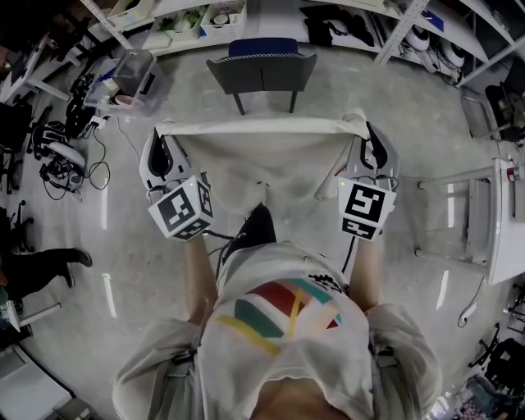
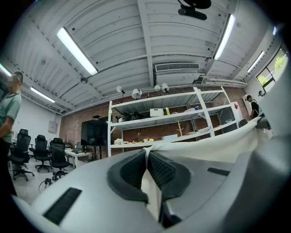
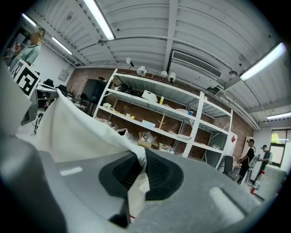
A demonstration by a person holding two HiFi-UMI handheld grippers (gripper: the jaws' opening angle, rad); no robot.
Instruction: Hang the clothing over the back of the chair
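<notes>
A cream-white garment (image 1: 262,156) hangs stretched between my two grippers, its top edge taut and level. My left gripper (image 1: 162,131) is shut on its left corner, and the cloth (image 2: 152,182) shows pinched between the dark ribbed pads. My right gripper (image 1: 365,130) is shut on the right corner, with the cloth (image 3: 136,182) caught between its pads. The grey chair (image 1: 262,72) with a blue seat stands just beyond the garment, its back towards me. The garment hangs short of the chair back and does not touch it.
White shelving (image 1: 328,16) with boxes and clothes runs along the far side. A clear plastic bin (image 1: 131,78) and cables lie on the floor at the left. A white table frame (image 1: 484,221) stands at the right. A person's legs (image 1: 41,267) show at the far left.
</notes>
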